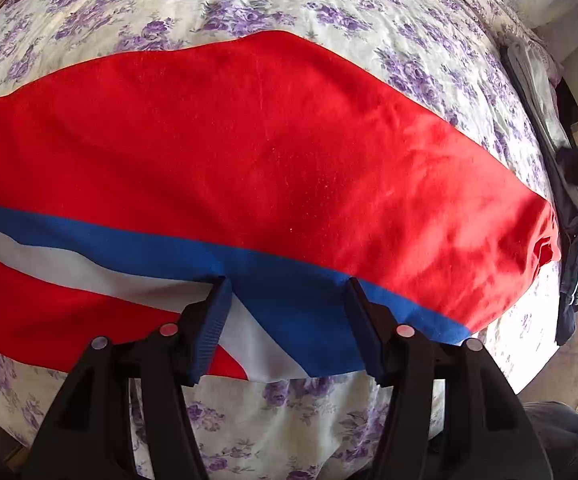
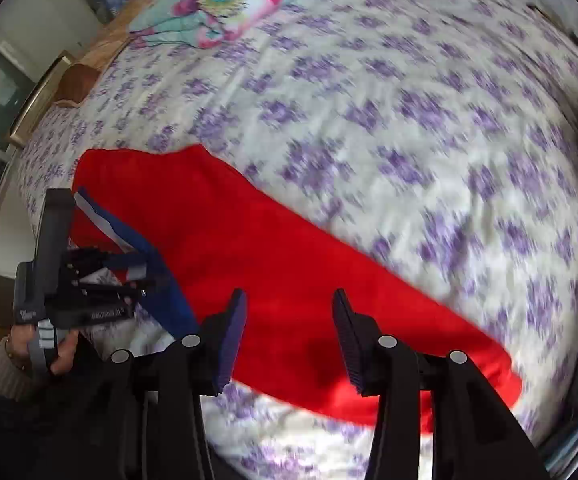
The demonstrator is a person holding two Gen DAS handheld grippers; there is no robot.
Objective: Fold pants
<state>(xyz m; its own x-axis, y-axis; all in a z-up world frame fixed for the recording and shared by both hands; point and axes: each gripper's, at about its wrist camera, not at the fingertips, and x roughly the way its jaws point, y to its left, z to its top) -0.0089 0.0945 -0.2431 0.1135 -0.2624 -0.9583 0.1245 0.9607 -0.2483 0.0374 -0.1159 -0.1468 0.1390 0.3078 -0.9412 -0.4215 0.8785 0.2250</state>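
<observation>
Floral-sheeted bed [image 1: 329,12]: red pants [image 1: 249,140], folded dark clothes [image 1: 577,248], bright pillow [image 2: 217,4].

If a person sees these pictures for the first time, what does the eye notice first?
The bright red pants with a blue and white side stripe, spread across the purple-flowered bedsheet. Next, the open left gripper at the striped edge, and a colourful pillow at the bed's far end.

No legible text is shown. Small pale lettering is seen on the black body of the left claw [image 2: 145,280] in the right wrist view, at its lower edge and on its grey side, but it is too blurred to be read.
</observation>
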